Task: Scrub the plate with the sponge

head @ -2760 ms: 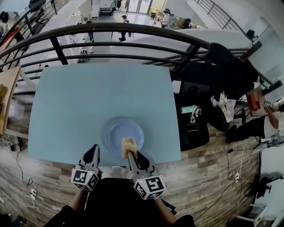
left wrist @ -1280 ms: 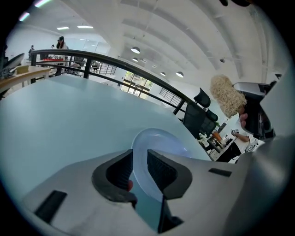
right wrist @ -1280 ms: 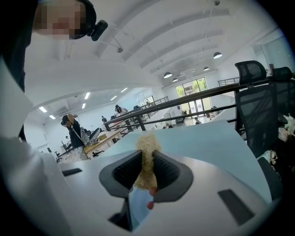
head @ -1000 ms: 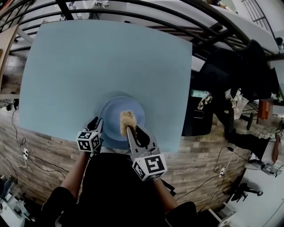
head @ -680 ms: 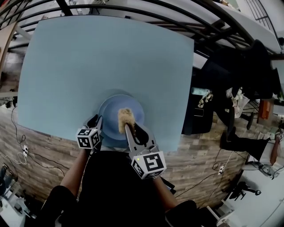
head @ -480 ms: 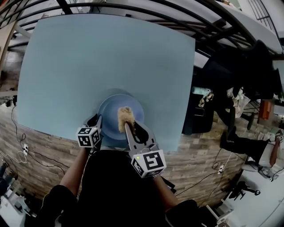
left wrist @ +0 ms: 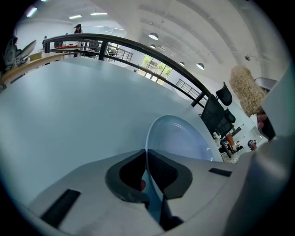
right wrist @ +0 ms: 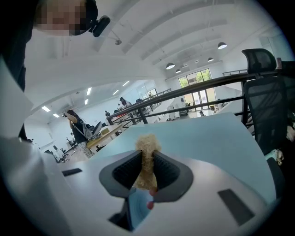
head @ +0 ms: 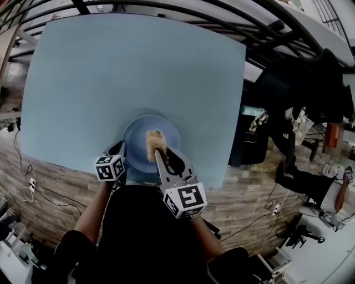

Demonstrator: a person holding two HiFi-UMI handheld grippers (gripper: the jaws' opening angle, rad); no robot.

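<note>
A pale blue plate (head: 166, 133) lies near the front edge of the light blue table (head: 111, 72). My left gripper (head: 119, 150) is shut on the plate's left rim; in the left gripper view the thin rim (left wrist: 148, 152) runs between the jaws of that gripper (left wrist: 146, 162). My right gripper (head: 157, 153) is shut on a tan fibrous sponge (head: 155, 138) that rests over the plate's middle. In the right gripper view the sponge (right wrist: 147, 144) sticks up out of the gripper (right wrist: 146, 168). The left gripper view shows the sponge (left wrist: 247, 90) at the upper right, above the plate (left wrist: 184, 138).
A dark railing (head: 233, 11) runs beyond the table's far edge. A black chair and bags (head: 288, 94) stand to the right of the table on the wooden floor (head: 249, 194). Cables (head: 22, 194) lie on the floor at the left.
Since 2.8 s ago my left gripper has come up from the table's front edge and shut on the plate's left rim. The sponge has edged slightly left across the plate.
</note>
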